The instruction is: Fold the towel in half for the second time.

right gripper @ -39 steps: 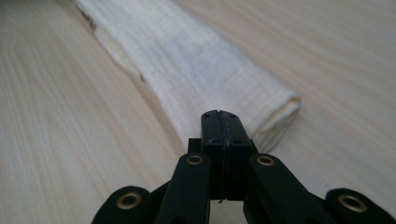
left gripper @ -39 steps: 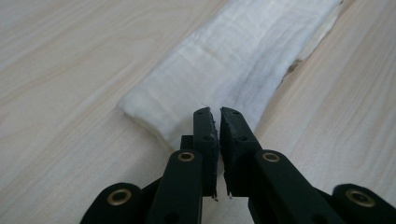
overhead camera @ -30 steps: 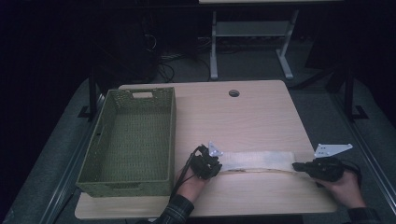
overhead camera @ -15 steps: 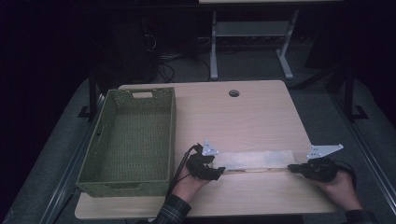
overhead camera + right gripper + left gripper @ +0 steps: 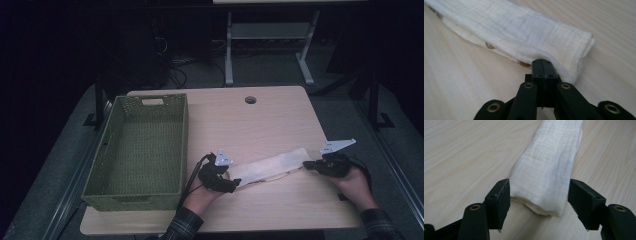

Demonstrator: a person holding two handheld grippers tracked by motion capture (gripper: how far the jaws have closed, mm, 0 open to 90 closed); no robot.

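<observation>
Left gripper [image 5: 539, 202] has just been opening, its black jaws standing apart around the near end of a soft, crinkled white cloth [image 5: 272, 166] folded into a long strip on the pale wooden table [image 5: 270, 120]. Right gripper [image 5: 544, 67] pinches the far end's edge, hand low. A green woven basket [image 5: 137, 150] sits leftward.

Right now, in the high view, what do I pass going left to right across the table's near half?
Green basket → left gripper, jaws open around the cloth's end → folded white cloth → right gripper, shut on the cloth's other end.
</observation>
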